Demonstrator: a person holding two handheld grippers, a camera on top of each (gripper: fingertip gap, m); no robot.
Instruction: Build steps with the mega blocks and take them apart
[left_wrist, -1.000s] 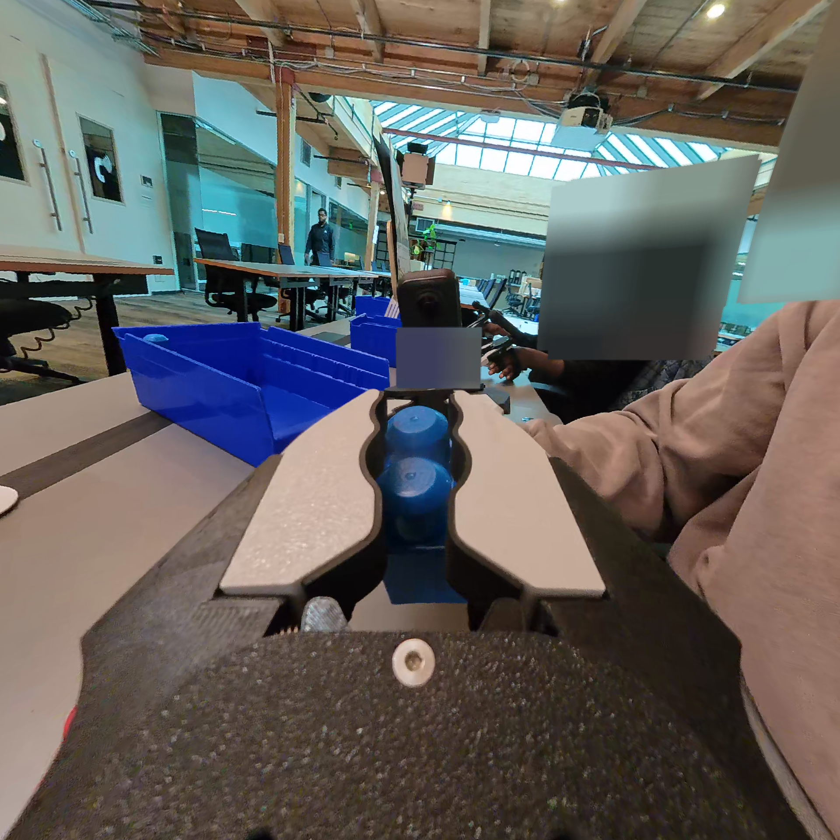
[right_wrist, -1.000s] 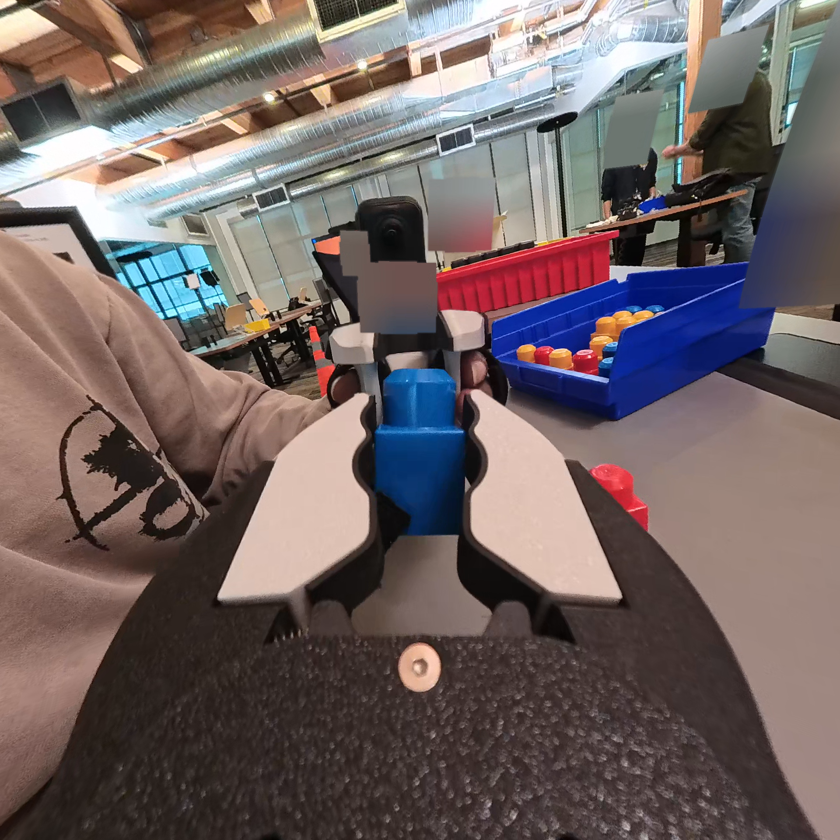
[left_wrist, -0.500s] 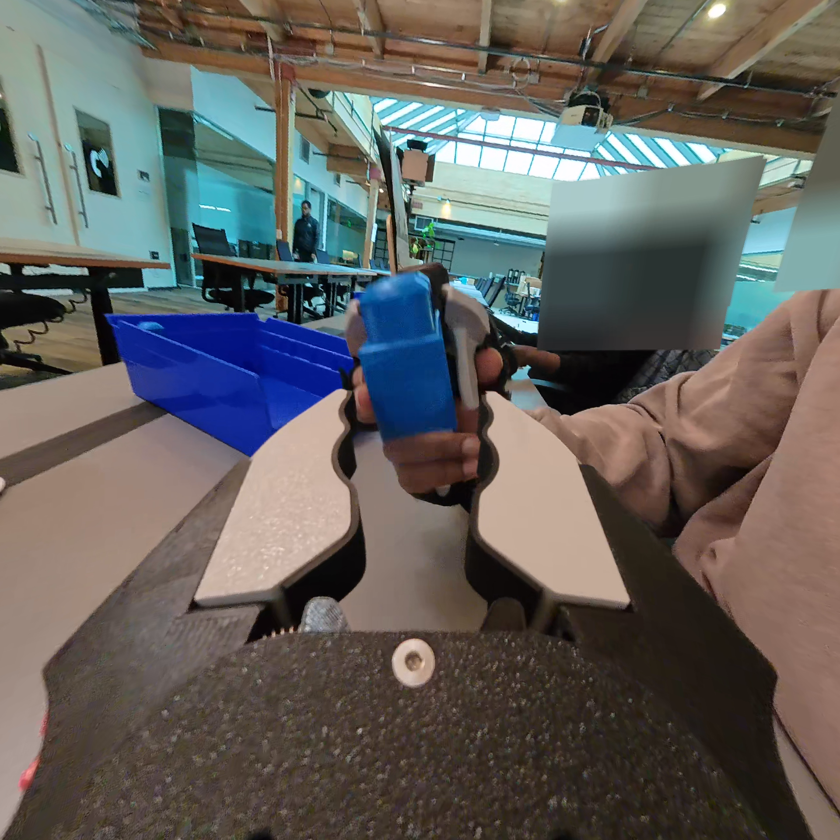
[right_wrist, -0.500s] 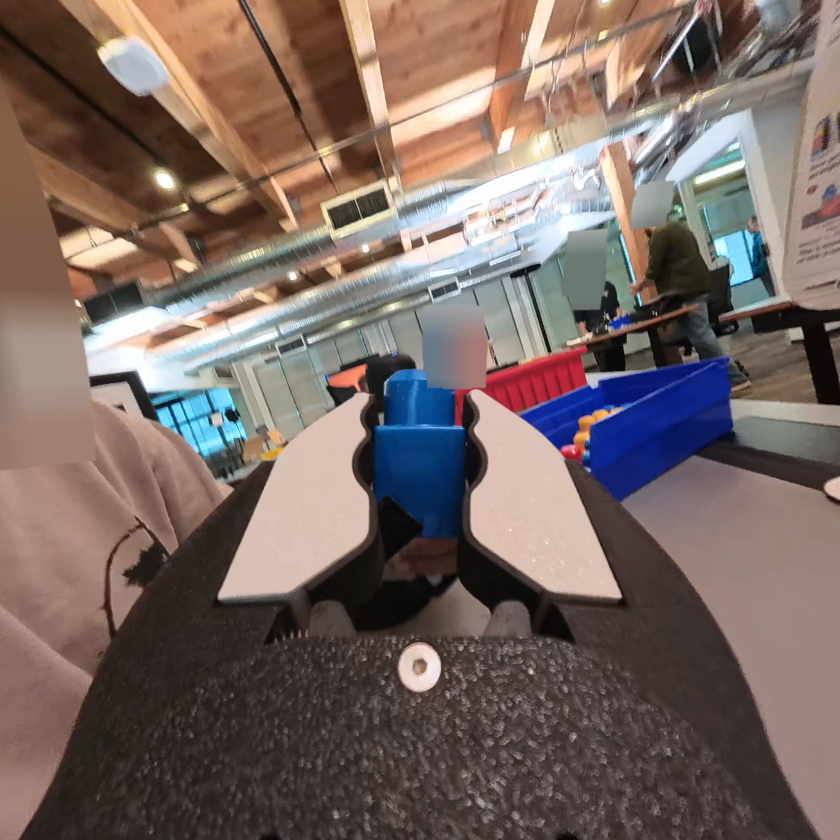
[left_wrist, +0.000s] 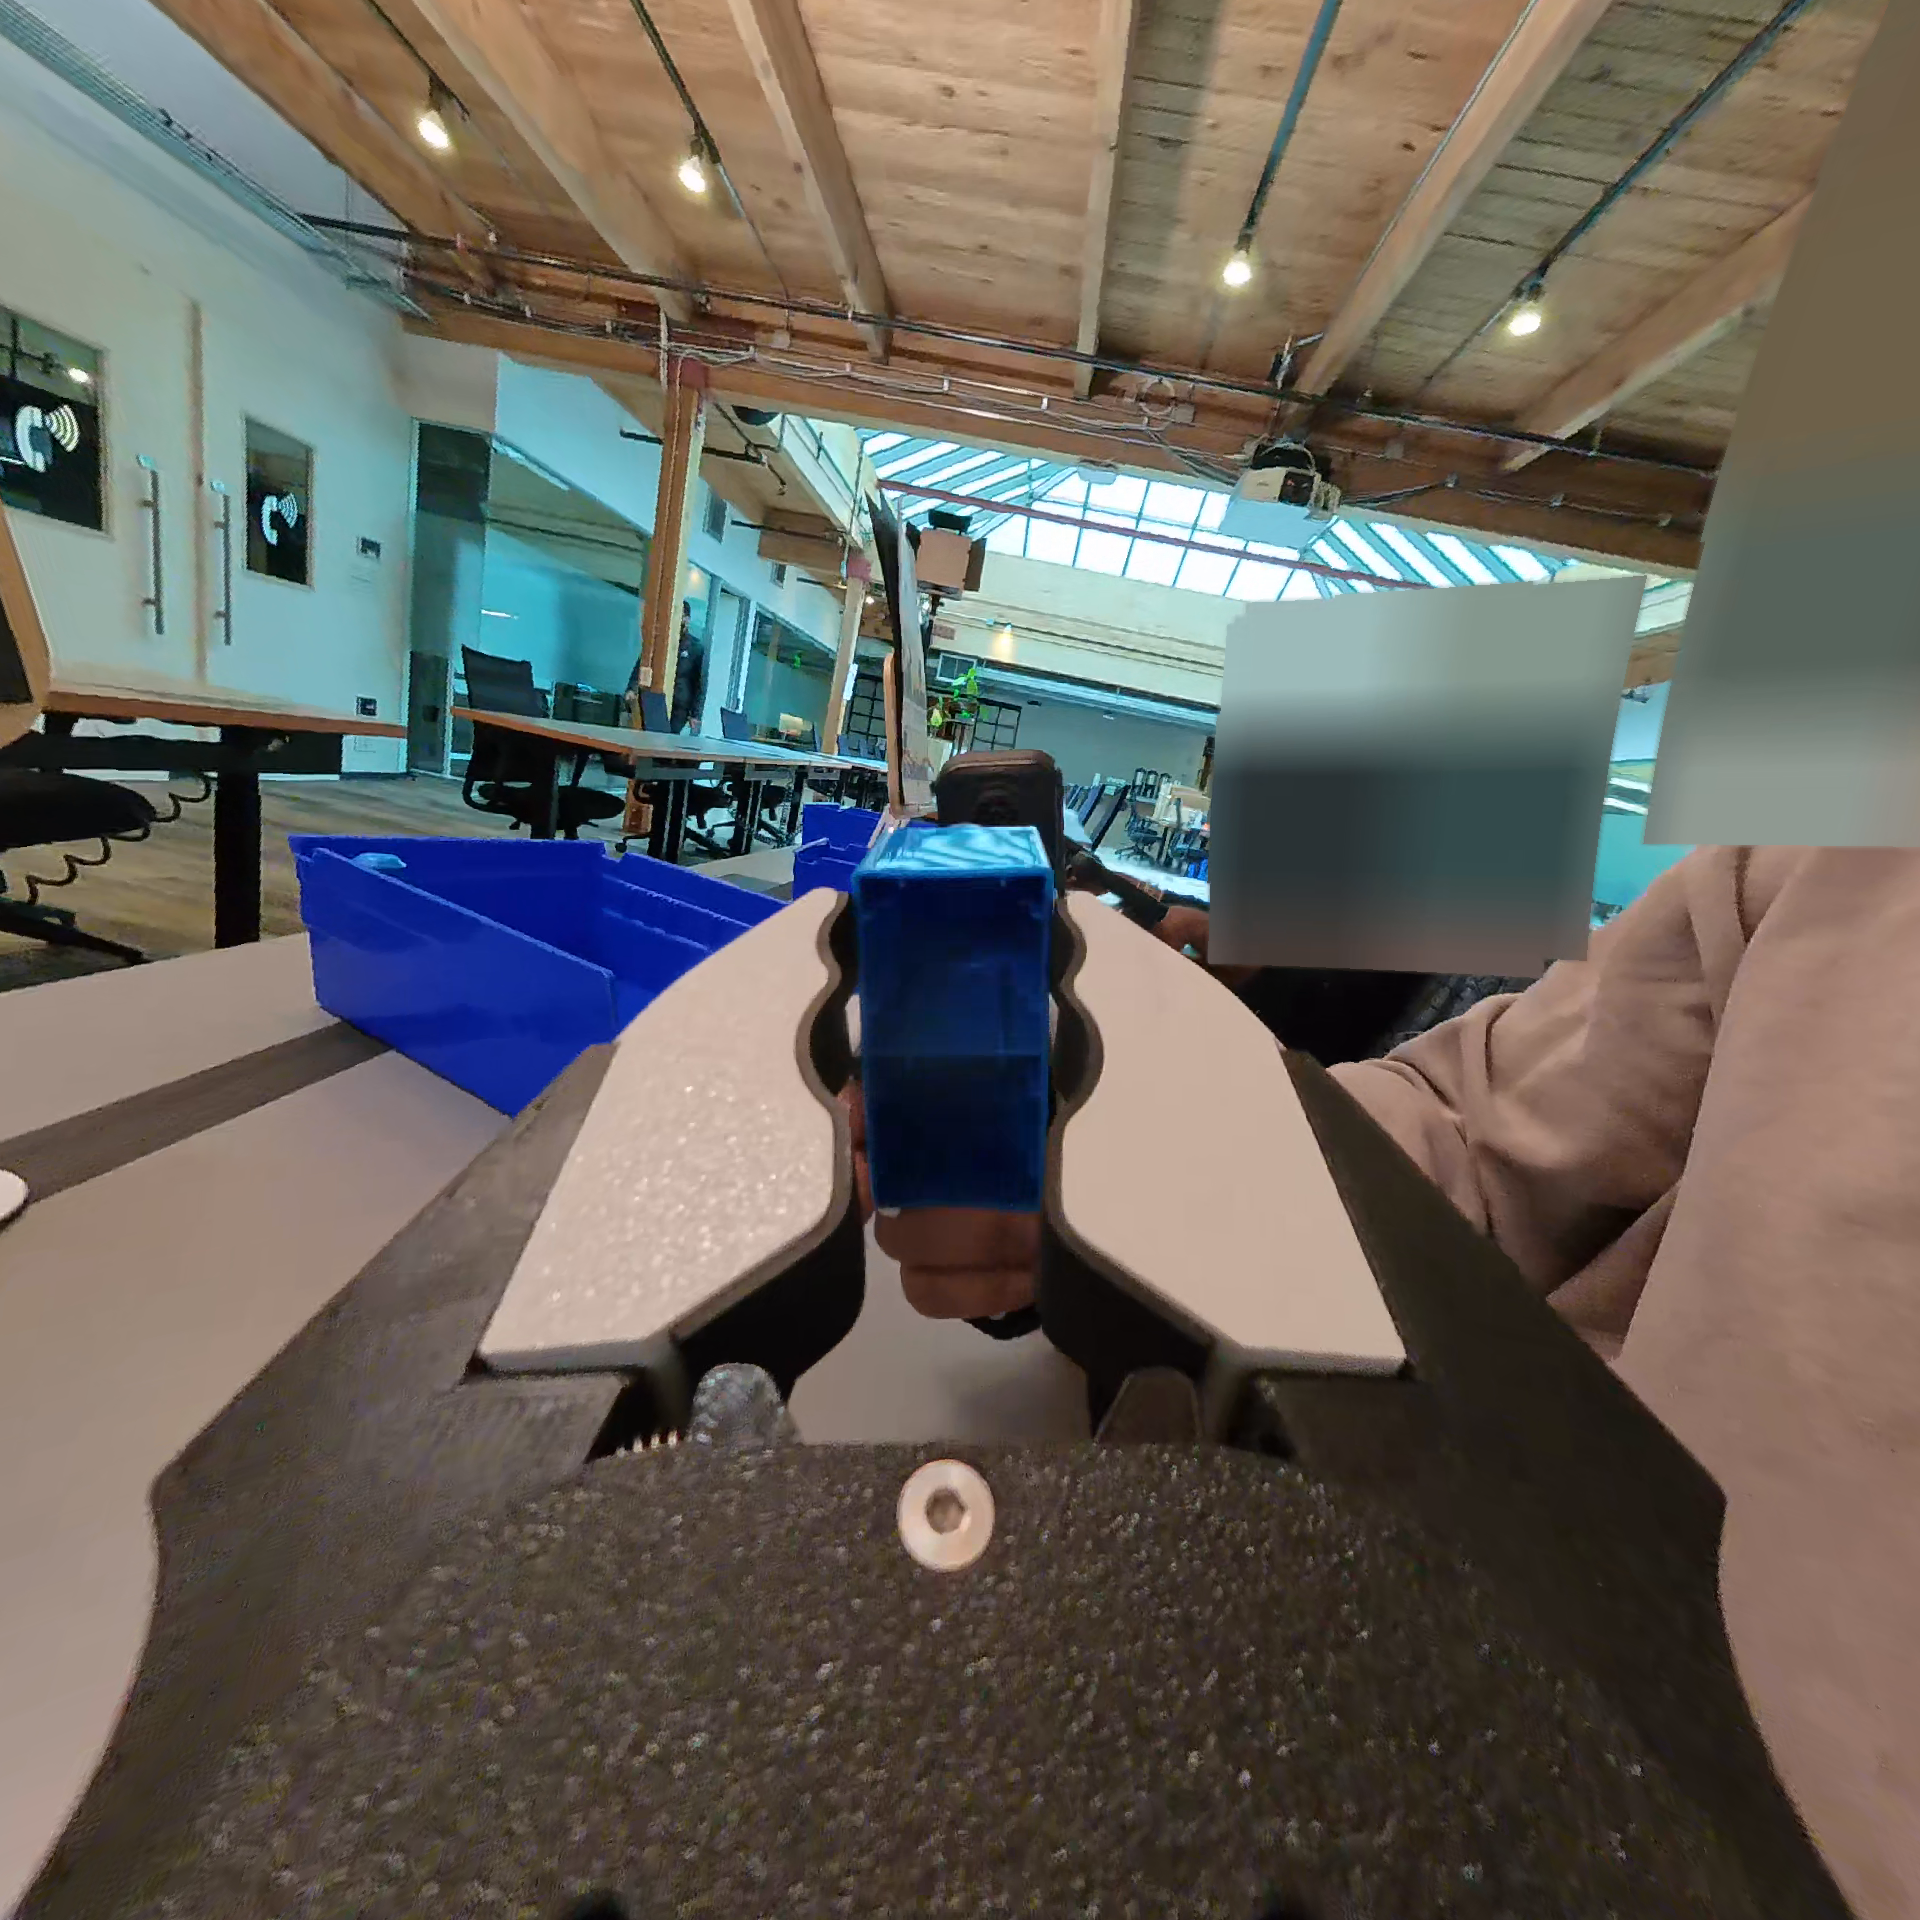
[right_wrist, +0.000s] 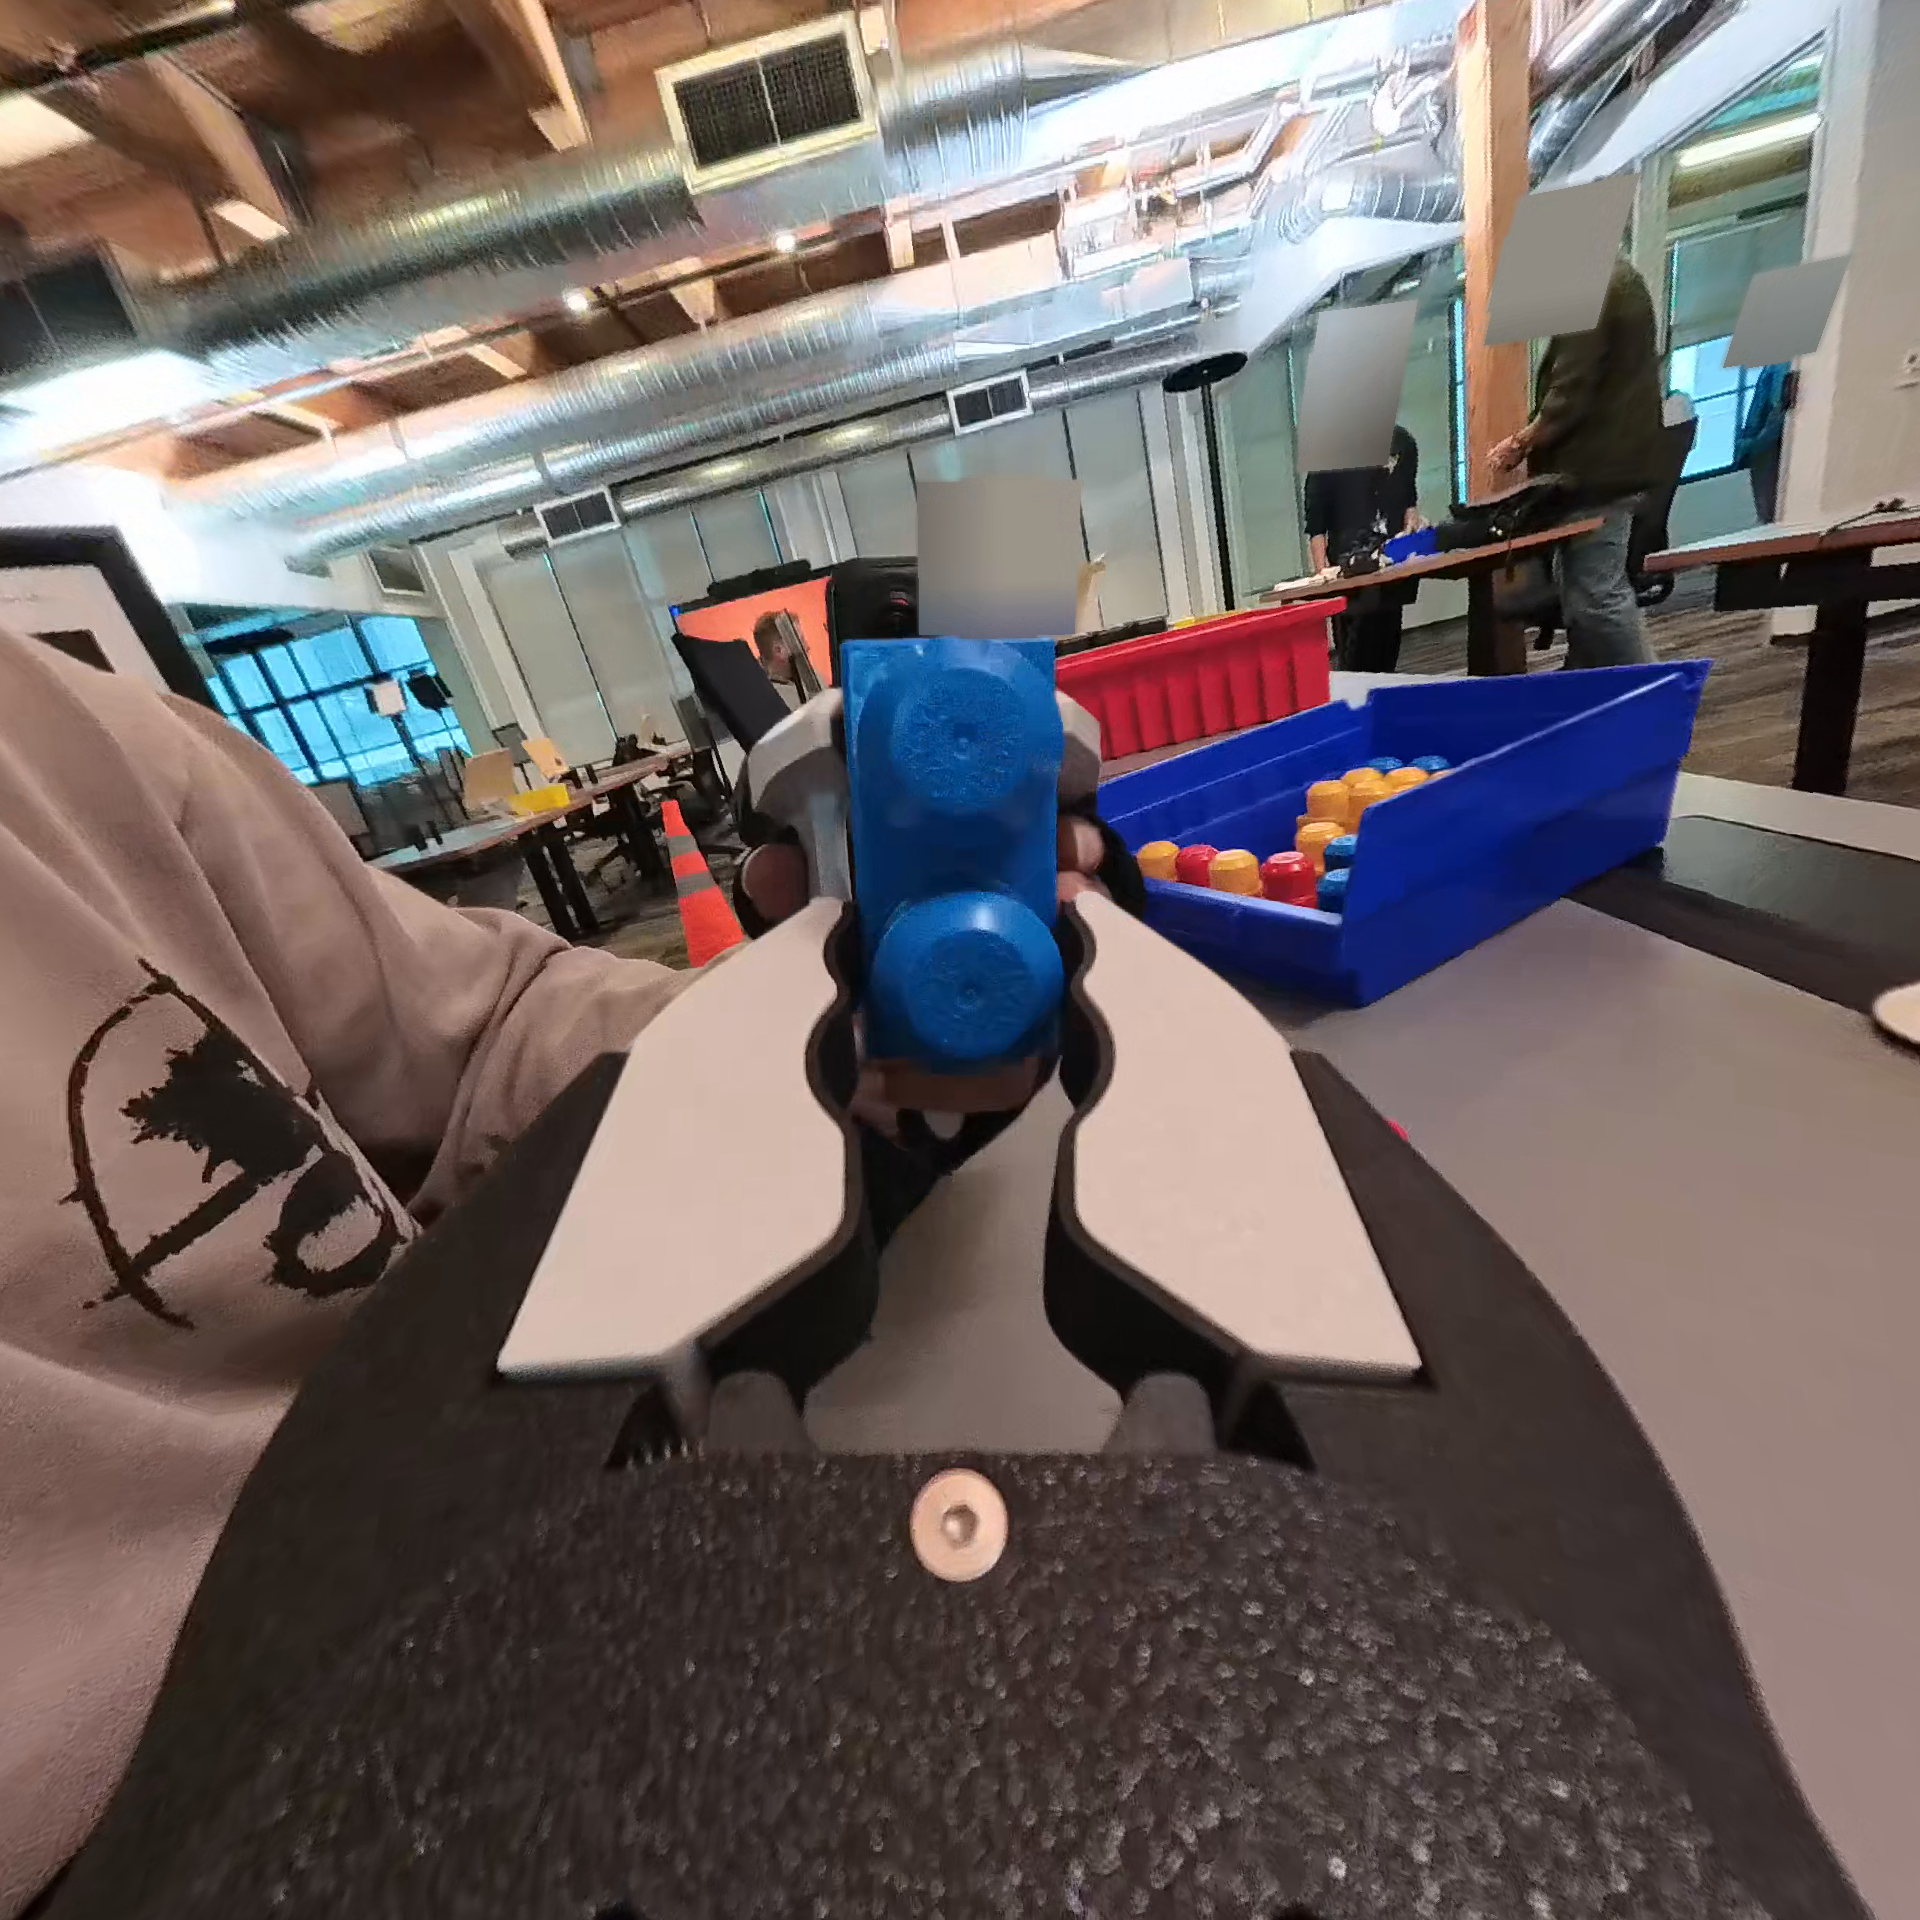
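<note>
Block, glossy blue, hollow underside, two round studs: left hand-held gripper clamps it; right hand-held gripper hold unclear.

Block between the hand-held gripper fingers; bin of blocks right, behind.

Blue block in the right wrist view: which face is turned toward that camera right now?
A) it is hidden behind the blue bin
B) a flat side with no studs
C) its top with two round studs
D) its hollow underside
C: the blue block shows two round studs, one above the other, facing the right wrist camera, held up off the table between both claws, well clear of the blue bin.
</note>
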